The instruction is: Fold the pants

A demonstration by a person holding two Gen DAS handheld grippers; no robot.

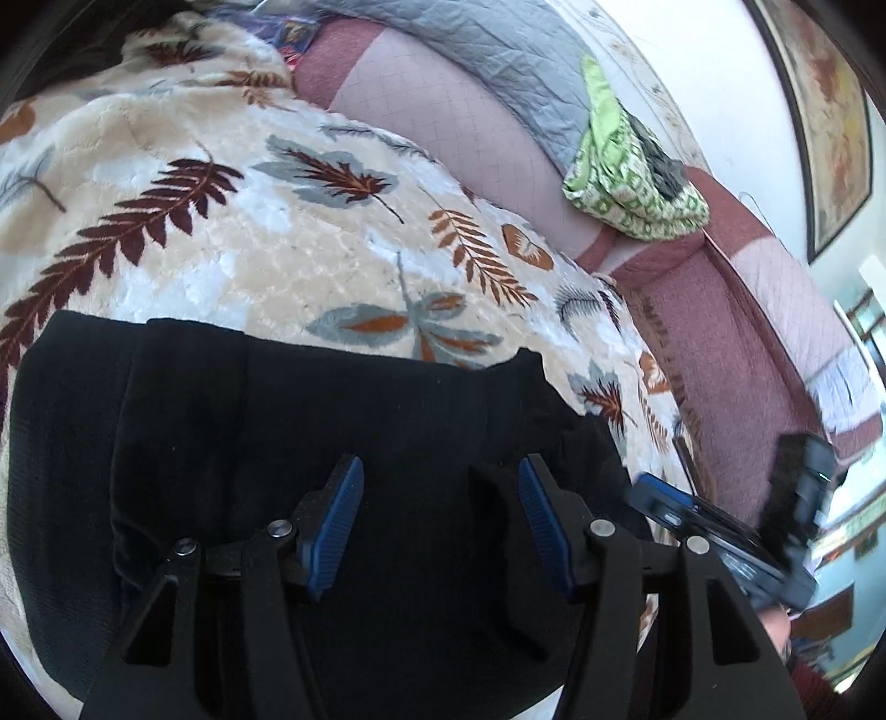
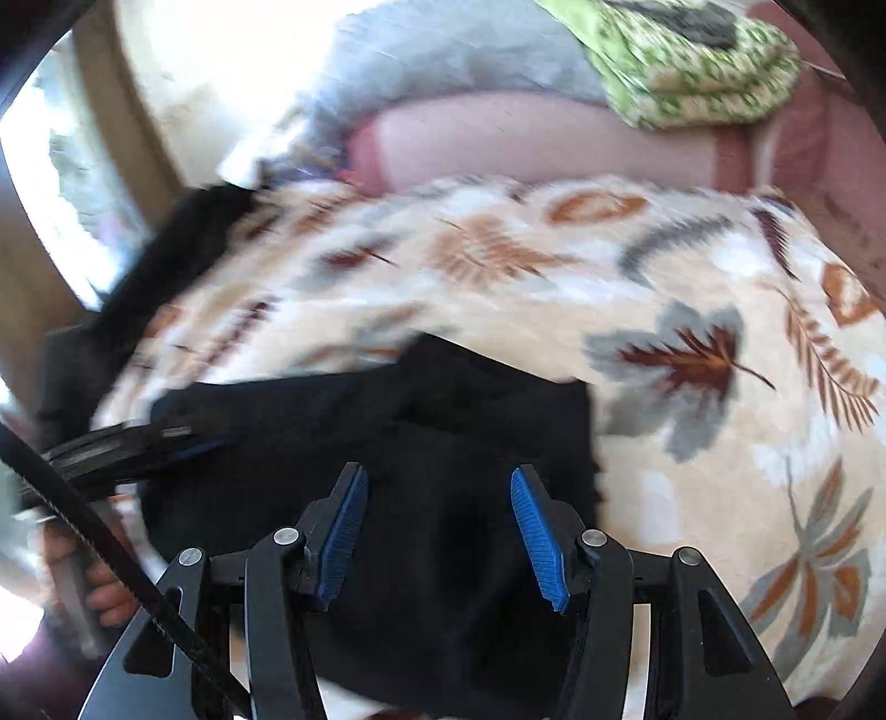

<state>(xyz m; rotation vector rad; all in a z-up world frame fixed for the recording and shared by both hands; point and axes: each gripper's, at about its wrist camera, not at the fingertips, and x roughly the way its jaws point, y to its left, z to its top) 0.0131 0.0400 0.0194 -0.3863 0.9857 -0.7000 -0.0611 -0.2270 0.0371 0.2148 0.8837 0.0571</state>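
The black pants (image 1: 310, 421) lie folded in a compact stack on a cream leaf-print blanket (image 1: 232, 232). My left gripper (image 1: 440, 471) is open just above the pants, jaws wide apart and empty. The right gripper also shows at the right edge of the left wrist view (image 1: 720, 531). In the right wrist view, which is motion-blurred, the pants (image 2: 476, 421) lie under my right gripper (image 2: 437, 476), which is open and empty. The left gripper shows at the left edge of that view (image 2: 122, 443).
A pink quilted sofa back (image 1: 443, 111) runs behind the blanket, with a grey quilt (image 1: 487, 50) and a green patterned cloth bundle (image 1: 631, 171) on it. A framed picture (image 1: 825, 111) hangs on the wall. A dark garment (image 2: 183, 243) lies at the blanket's far left.
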